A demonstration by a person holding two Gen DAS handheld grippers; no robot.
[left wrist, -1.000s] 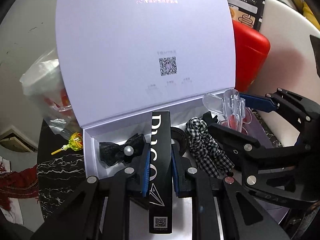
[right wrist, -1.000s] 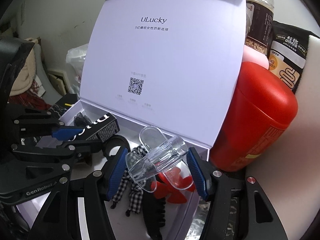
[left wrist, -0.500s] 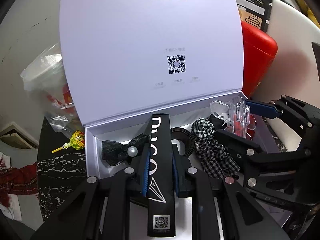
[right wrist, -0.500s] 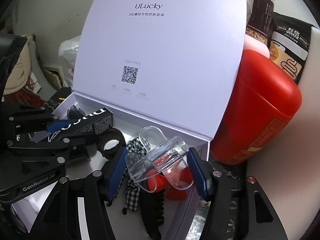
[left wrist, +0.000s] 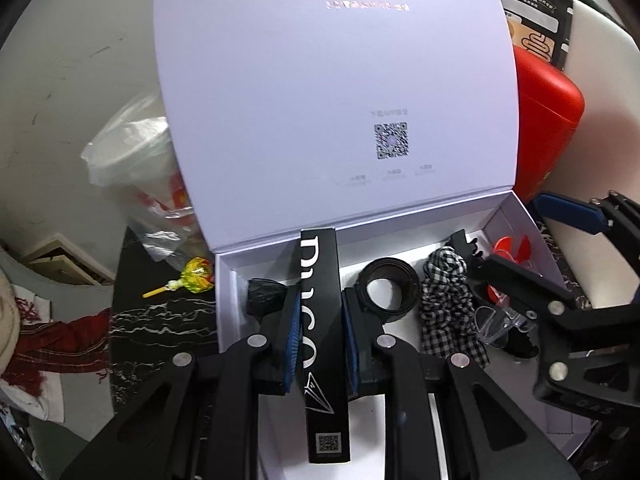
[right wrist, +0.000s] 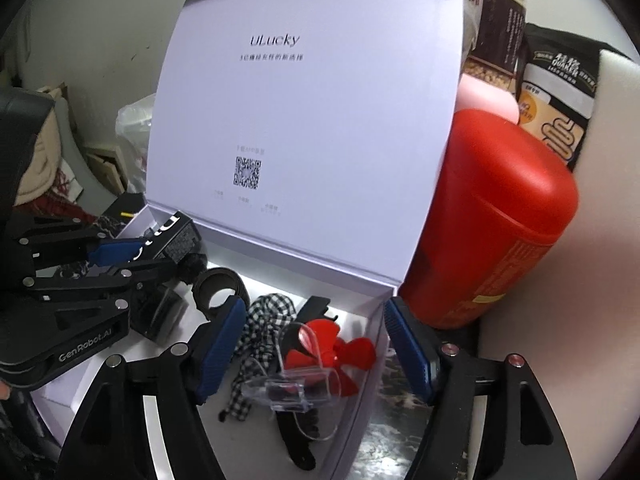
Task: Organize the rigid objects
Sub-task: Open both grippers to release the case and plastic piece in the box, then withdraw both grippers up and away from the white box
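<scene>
An open white gift box [left wrist: 516, 220] [right wrist: 360, 360] stands with its lid up. My left gripper [left wrist: 320, 320] is shut on a long black carton [left wrist: 322, 344] and holds it over the box's left half; the carton also shows in the right wrist view [right wrist: 180, 236]. My right gripper [right wrist: 316, 344] is open above the box's right end. A clear hair clip [right wrist: 292, 388] [left wrist: 496, 324] lies loose in the box on a red piece [right wrist: 344, 352] and a black claw clip [right wrist: 296, 440]. A checked scrunchie [left wrist: 448, 312] [right wrist: 260, 332], a black ring [left wrist: 386, 288] [right wrist: 218, 286] and a black bow [left wrist: 266, 292] also lie inside.
A red container [right wrist: 492, 216] [left wrist: 548, 128] stands right of the box, with a jar [right wrist: 496, 20] and an oats bag [right wrist: 560, 92] behind. A lollipop [left wrist: 192, 280] and a plastic bag [left wrist: 140, 168] lie left of the box on the black marble top [left wrist: 160, 320].
My right gripper opened and let go of the clear hair clip, which now lies in the box's right end. The left gripper keeps its hold on the black carton.
</scene>
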